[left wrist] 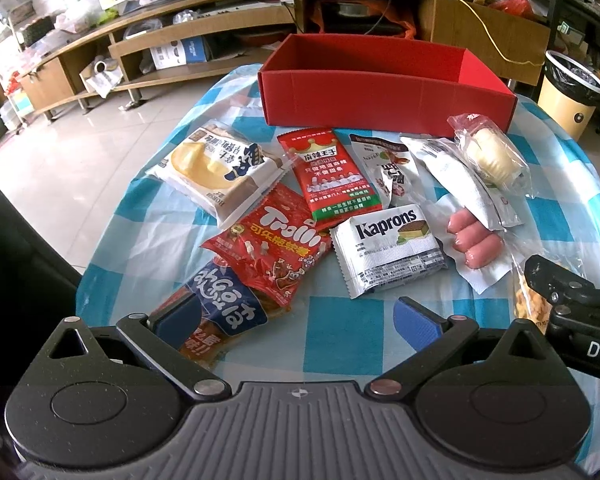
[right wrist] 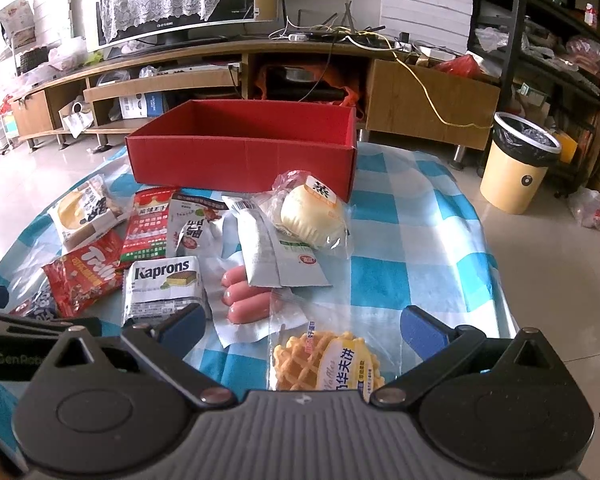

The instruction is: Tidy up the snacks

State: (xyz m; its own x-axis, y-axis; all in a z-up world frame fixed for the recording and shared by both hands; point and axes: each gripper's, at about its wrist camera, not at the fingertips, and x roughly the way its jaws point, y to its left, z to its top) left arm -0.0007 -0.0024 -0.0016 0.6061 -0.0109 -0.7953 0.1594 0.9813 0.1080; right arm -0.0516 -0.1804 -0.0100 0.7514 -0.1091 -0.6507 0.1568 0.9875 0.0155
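Observation:
An empty red box [left wrist: 380, 96] [right wrist: 240, 156] stands at the far side of the checked tablecloth [left wrist: 340, 328] [right wrist: 412, 248]. Several snack packets lie in front of it: a red Trolli bag [left wrist: 272, 248] [right wrist: 88, 276], a white Kaprons wafer [left wrist: 388, 248] [right wrist: 164, 284], sausages [left wrist: 474, 240] [right wrist: 244, 296] and a wrapped bun [left wrist: 488, 156] [right wrist: 312, 216]. My left gripper [left wrist: 296, 322] hangs open over the near edge, its left pad above a blue-and-orange packet [left wrist: 228, 308]. My right gripper [right wrist: 300, 326] is open above a waffle packet [right wrist: 324, 360].
A low wooden TV stand [left wrist: 204, 28] [right wrist: 228, 64] runs along the back wall. A yellow waste bin [left wrist: 568, 88] [right wrist: 516, 164] stands on the tiled floor to the right. The right half of the tablecloth holds nothing in the right wrist view.

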